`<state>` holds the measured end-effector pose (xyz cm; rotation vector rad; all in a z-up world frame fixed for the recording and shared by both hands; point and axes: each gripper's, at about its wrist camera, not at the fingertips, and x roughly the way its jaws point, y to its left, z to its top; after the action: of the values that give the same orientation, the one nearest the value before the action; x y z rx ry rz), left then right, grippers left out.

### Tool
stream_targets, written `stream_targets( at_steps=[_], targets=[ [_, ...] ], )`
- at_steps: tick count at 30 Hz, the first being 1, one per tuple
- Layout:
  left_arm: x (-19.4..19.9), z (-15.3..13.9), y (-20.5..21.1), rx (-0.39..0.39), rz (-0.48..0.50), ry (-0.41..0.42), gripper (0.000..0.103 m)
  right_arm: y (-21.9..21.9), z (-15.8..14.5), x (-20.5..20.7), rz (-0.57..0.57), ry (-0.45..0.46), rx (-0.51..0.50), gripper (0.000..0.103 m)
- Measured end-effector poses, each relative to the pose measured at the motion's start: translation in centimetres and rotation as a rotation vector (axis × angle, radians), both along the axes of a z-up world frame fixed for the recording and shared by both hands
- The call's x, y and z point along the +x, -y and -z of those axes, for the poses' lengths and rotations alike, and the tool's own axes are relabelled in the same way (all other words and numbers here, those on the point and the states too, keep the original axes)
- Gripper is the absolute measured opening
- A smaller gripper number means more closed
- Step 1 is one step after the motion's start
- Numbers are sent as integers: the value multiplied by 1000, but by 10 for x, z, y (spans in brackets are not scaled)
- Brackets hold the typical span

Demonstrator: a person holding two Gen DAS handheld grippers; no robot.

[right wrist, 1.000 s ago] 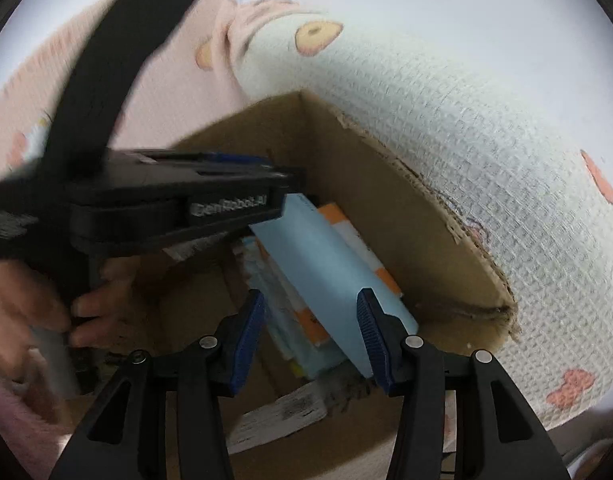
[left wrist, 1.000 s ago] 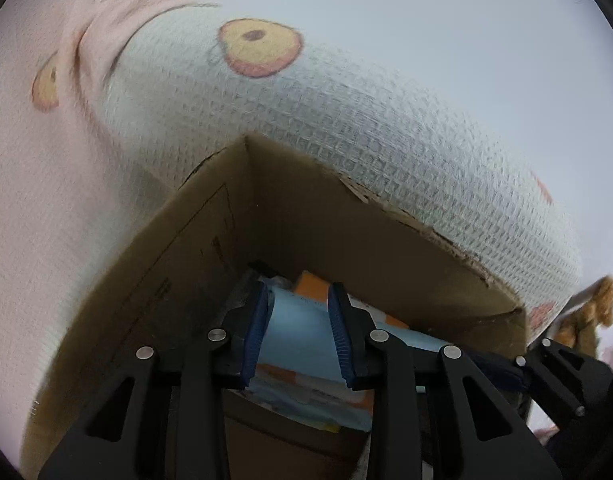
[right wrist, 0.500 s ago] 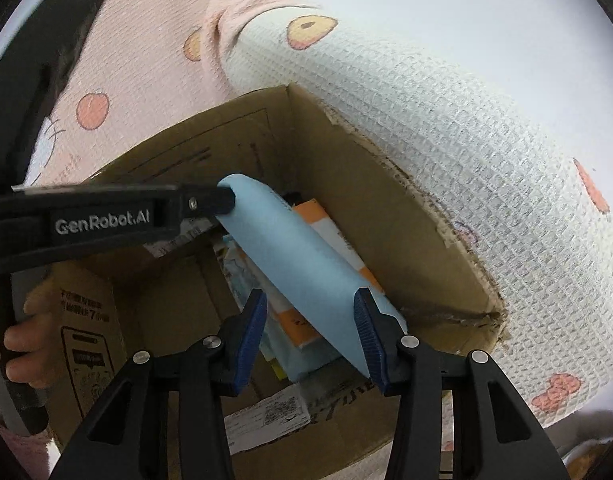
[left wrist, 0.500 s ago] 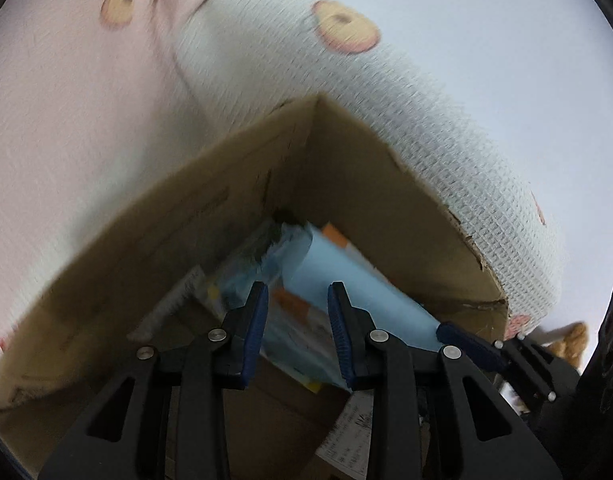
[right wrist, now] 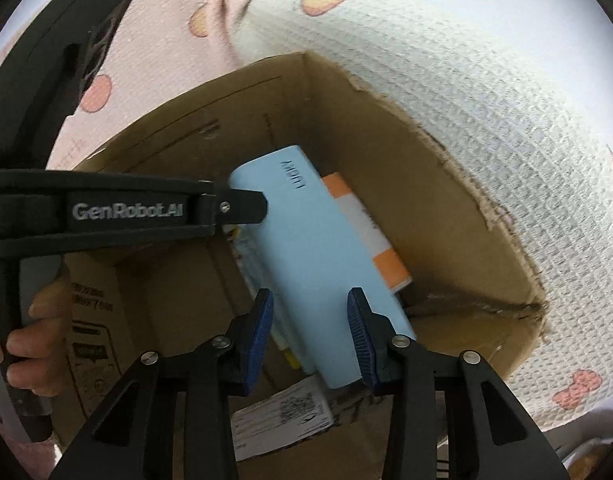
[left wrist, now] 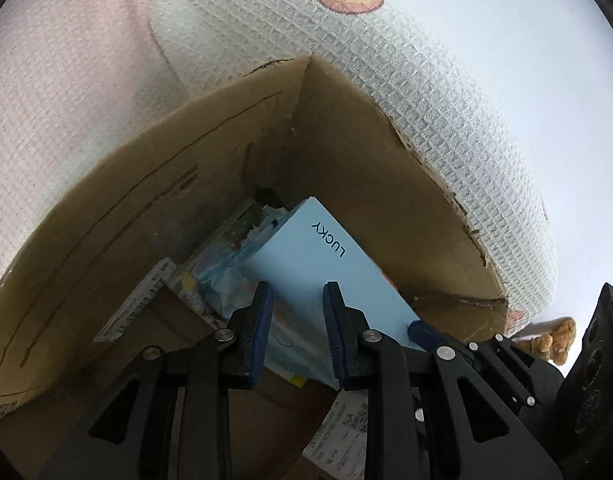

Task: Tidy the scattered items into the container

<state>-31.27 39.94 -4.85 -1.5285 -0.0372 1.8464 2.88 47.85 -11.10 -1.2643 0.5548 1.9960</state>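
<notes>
Cardboard box (left wrist: 126,240): the container, open top, sits against a white waffle blanket (left wrist: 426,92); both cams look down into one corner.
Blue case (left wrist: 318,264): task item, already inside the box. Lies slanted on the pile, top end up toward the corner, prob. because the stuff under it is uneven. "LUCKY" printed near the top end.
Left gripper (left wrist: 296,292): jaws part open and just been closing, nothing pinched. The case lies below the gap. In the right cam one finger tip touches the case's upper edge; looks like steadying or nudging, not a grab.
Right gripper (right wrist: 309,294): jaws also part open, just been closing, over the case's lower end. One pad overlaps the case, the other stands clear; no squeeze seen. Likely pushing the low end down so it lies flat.
Hand (right wrist: 26,344): wraps the left gripper's handle.
Under the case: orange-and-white packet (right wrist: 366,232) by the wall, clear-wrapped packs (left wrist: 226,264) on the other side.
Counts: 1 box, 1 blue case, 1 orange packet, 2 grippers, 2 paper labels (left wrist: 134,308) on the box floor; wrapped packs overlap, can't count.
</notes>
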Motion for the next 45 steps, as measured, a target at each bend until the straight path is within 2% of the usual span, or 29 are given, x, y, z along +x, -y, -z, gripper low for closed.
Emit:
stream_targets(
  at_steps=[2, 8, 11, 14, 18, 22, 28, 34, 38, 45],
  targets=[
    [-12, 8, 5, 7, -12, 14, 29, -4, 1, -1, 8, 7, 12, 36],
    [-6, 9, 3, 4, 17, 30, 29, -12, -1, 2, 10, -18, -35, 36],
    [0, 10, 3, 12, 37, 44, 29, -7, -7, 4, -36, -56, -91, 36],
    [-1, 9, 2, 9, 43, 38, 29, -3, -5, 0, -77, -53, -127, 36],
    [-9, 15, 1, 31, 36, 66, 28, -2, -3, -10, -91, -15, -86, 36],
    [-8, 24, -2, 41, 36, 76, 28, -7, 1, -20, -76, 76, 3, 36],
    [-8, 27, -8, 62, 42, 103, 28, -18, 0, -26, -84, 93, -1, 36],
    [-8, 35, -15, 15, 50, 105, 28, -28, -1, -32, -71, 124, 29, 36],
    [-12, 35, -12, 37, 37, 120, 28, -29, 0, -35, -81, 127, 22, 36],
    [-22, 20, -14, 37, 21, 41, 28, -25, -3, -37, -79, 131, 21, 36]
  ],
)
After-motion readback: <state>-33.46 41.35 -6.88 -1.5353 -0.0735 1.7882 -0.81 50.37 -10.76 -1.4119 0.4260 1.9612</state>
